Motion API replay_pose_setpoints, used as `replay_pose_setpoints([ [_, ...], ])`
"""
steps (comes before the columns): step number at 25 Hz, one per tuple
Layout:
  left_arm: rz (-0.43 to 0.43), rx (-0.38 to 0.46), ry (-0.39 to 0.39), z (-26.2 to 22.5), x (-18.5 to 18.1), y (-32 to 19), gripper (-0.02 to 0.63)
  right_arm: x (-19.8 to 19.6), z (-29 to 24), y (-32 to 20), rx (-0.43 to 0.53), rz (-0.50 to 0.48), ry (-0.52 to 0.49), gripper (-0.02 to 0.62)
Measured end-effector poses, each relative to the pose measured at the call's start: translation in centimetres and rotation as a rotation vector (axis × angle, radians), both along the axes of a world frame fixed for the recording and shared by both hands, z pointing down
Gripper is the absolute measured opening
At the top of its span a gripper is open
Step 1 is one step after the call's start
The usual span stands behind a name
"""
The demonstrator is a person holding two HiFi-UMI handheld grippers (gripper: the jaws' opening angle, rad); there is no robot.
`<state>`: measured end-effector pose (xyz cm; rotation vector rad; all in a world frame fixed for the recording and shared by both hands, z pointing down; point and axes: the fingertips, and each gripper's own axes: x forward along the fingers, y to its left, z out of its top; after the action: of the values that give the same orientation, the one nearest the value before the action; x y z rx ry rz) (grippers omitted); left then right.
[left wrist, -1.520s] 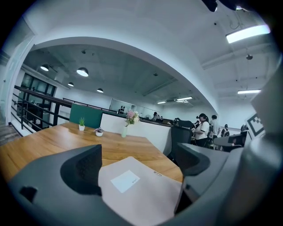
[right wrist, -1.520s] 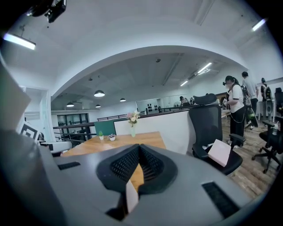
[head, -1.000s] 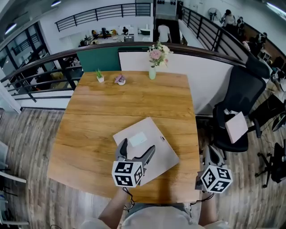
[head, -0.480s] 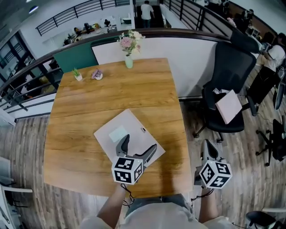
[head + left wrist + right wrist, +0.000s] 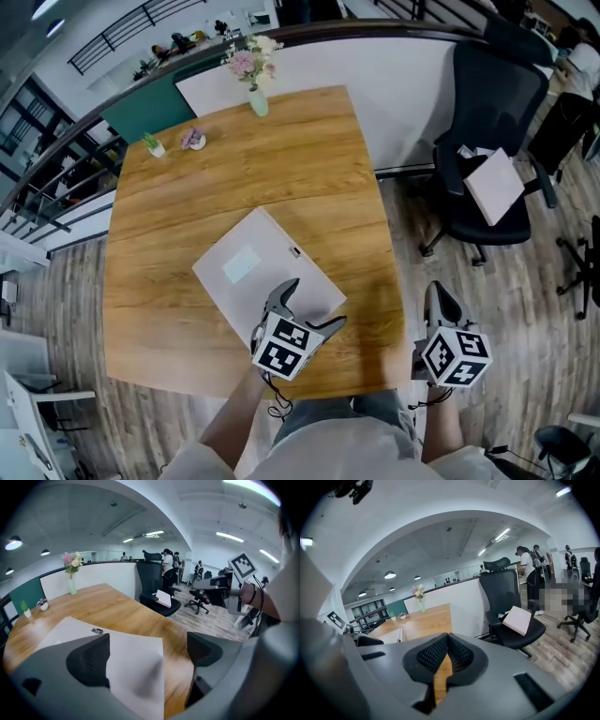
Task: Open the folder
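Note:
The folder (image 5: 246,274) is a flat light-grey rectangle lying closed and askew on the wooden table (image 5: 169,225), with a pale label on its cover and a small dark clasp (image 5: 294,251) at its right edge. My left gripper (image 5: 314,302) is open just above the folder's near right corner. In the left gripper view the folder (image 5: 70,627) fills the gap between the spread jaws of the left gripper (image 5: 147,651). My right gripper (image 5: 439,298) is shut and holds nothing, off the table's right edge over the floor. In the right gripper view the right gripper (image 5: 447,651) points along the table, with the folder (image 5: 392,634) at the left.
At the table's far edge stand a vase of flowers (image 5: 251,80), a small potted plant (image 5: 152,143) and a small pink ornament (image 5: 192,141). A black office chair (image 5: 492,178) with a white booklet on its seat stands to the right. A railing runs behind the table.
The head view has swung, so the table sits further left and higher. My left gripper has moved toward the folder's near right corner, still open. The right gripper stays shut beside the table.

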<state>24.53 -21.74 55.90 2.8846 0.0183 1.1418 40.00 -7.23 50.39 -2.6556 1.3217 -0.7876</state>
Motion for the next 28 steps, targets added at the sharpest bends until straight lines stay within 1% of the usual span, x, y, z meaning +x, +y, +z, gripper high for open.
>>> replay_pose_setpoints([
  [2,0.055,0.039,-0.072,1.5,0.0,0.6,0.517,0.3,0.9,0.5,-0.009,0.009,-0.014,0.002],
  [4,0.09,0.064,-0.116,2.4,0.3,1.1,0.517,0.4,1.7,0.9,-0.016,0.015,-0.028,0.002],
  [7,0.103,0.075,-0.157,3.3,0.6,1.5,0.515,0.4,2.5,1.4,-0.022,0.02,-0.044,0.002],
  [10,0.119,0.104,-0.22,4.5,0.7,1.7,0.515,0.3,3.0,1.7,-0.026,0.02,-0.056,0.002],
  [13,0.131,0.115,-0.278,5.8,0.7,1.7,0.515,0.3,3.5,2.0,-0.029,0.019,-0.063,0.002],
  [16,0.12,0.131,-0.293,6.2,0.7,1.6,0.51,0.3,3.8,2.4,-0.032,0.021,-0.066,0.002],
  [22,0.093,0.179,-0.295,6.4,0.9,1.0,0.466,0.7,4.2,2.9,-0.037,0.022,-0.073,0.002],
  [27,0.051,0.232,-0.296,6.2,1.0,-0.2,0.35,0.8,4.7,2.8,-0.041,0.012,-0.082,0.002],
  [28,0.048,0.234,-0.299,6.2,1.1,-0.3,0.348,0.8,4.8,2.8,-0.043,0.01,-0.084,0.002],
])
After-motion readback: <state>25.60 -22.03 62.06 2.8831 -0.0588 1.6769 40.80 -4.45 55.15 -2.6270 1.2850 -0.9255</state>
